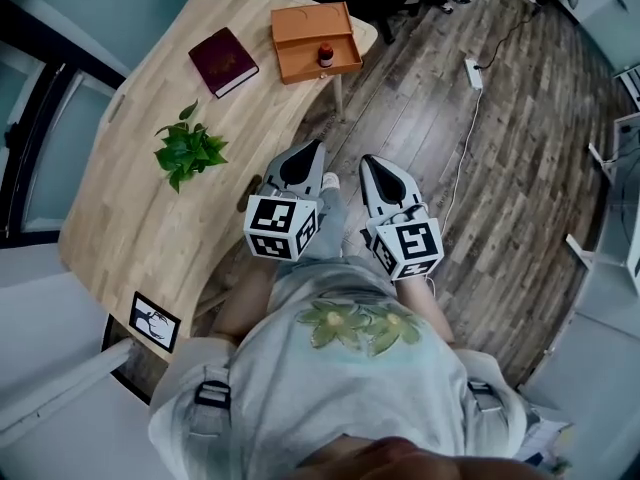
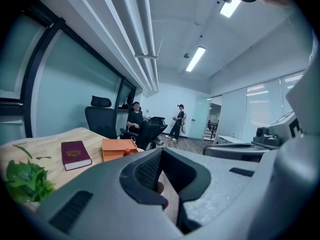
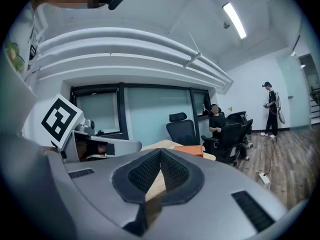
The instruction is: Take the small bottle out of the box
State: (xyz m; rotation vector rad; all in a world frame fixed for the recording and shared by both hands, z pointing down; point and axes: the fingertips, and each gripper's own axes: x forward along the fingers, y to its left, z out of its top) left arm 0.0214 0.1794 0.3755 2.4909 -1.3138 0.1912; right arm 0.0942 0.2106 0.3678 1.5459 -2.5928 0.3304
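Note:
An open orange box (image 1: pixel 296 30) stands at the table's far end, and the small bottle (image 1: pixel 325 55) with a red cap stands upright inside it. Both grippers hang close to my body, off the table's near right edge and far from the box. My left gripper (image 1: pixel 317 148) is shut with nothing in it, and so is my right gripper (image 1: pixel 366 160). In the left gripper view the box (image 2: pixel 117 149) and the bottle's red cap (image 2: pixel 127 152) show past the closed tips (image 2: pixel 161 152). The right gripper view shows its tips (image 3: pixel 160 152) together and the box (image 3: pixel 189 150) beyond.
A dark red book (image 1: pixel 223 61) lies left of the box and a small green plant (image 1: pixel 188 151) sits mid-table. A black-and-white marker card (image 1: pixel 154 321) lies at the near edge. A power strip (image 1: pixel 474 72) with its cable lies on the wooden floor. People and office chairs (image 2: pixel 145 126) are beyond the table.

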